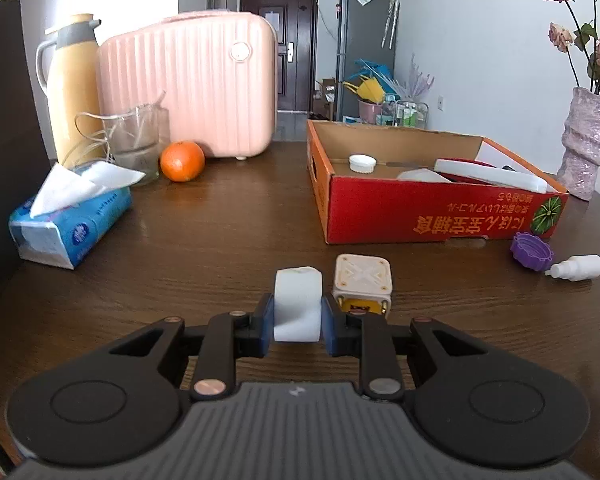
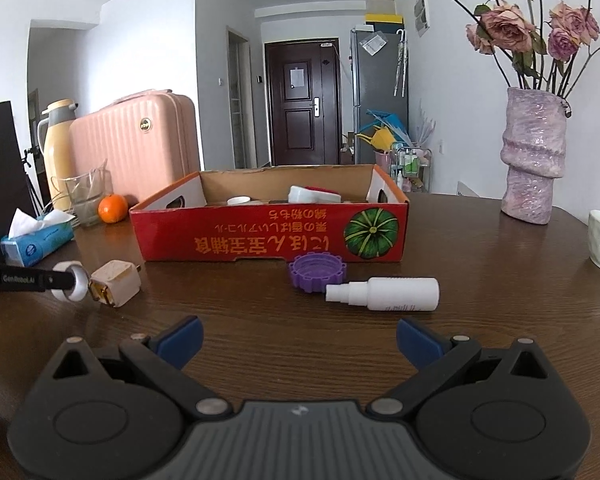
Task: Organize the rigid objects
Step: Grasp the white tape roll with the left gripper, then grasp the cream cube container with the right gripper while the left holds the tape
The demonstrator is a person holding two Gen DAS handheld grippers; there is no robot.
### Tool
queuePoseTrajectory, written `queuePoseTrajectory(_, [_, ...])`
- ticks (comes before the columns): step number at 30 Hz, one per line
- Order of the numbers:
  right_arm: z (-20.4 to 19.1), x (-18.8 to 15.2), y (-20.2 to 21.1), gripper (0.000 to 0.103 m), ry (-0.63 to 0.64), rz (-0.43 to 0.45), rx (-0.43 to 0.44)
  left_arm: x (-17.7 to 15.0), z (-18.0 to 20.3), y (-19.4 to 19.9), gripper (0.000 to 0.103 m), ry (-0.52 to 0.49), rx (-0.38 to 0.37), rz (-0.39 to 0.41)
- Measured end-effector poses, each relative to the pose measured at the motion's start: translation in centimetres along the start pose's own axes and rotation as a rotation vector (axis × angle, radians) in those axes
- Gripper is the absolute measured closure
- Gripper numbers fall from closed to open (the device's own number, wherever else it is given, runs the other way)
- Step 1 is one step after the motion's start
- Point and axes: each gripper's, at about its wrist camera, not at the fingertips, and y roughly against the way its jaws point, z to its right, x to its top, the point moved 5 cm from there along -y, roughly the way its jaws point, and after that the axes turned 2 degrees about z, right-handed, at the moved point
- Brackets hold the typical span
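Pinching the white roll [image 1: 297,307] between its blue pads, my left hand-held gripper [image 1: 298,326] has it at centre frame, low over the tabletop [image 1: 220,240], its bore running pad to pad. Just right of it sits the cream plug [image 1: 363,282], touching or nearly so. Up and to the right lies the red box [image 1: 440,216], where I judge the roll goes. My right hand-held gripper [image 2: 300,342] is spread wide, empty, nearer the bottle [image 2: 384,294] and purple cap [image 2: 317,274].

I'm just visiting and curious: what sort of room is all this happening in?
Most likely a lived-in home, at a dining table: a fridge and entrance door stand behind, with a vase of dried roses and a pink suitcase on the table.
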Motion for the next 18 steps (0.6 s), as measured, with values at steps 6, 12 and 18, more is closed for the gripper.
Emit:
queuePoseTrajectory(6, [-1.3, 0.1, -0.4, 0.0, 0.022, -0.001, 0.012, 0.4, -0.5, 0.5, 0.078, -0.002, 0.017, 0.029])
queuePoseTrajectory(12, [-3.4, 0.7, -1.1, 0.0, 0.054, 0.001, 0.052, 0.6, -1.1, 0.8, 0.078, 0.004, 0.027, 0.043])
queuePoseTrajectory(18, [-6.1, 1.6, -2.4, 0.0, 0.084, -0.01, 0.095, 0.8, -1.4, 1.2, 0.079, 0.008, 0.023, 0.053])
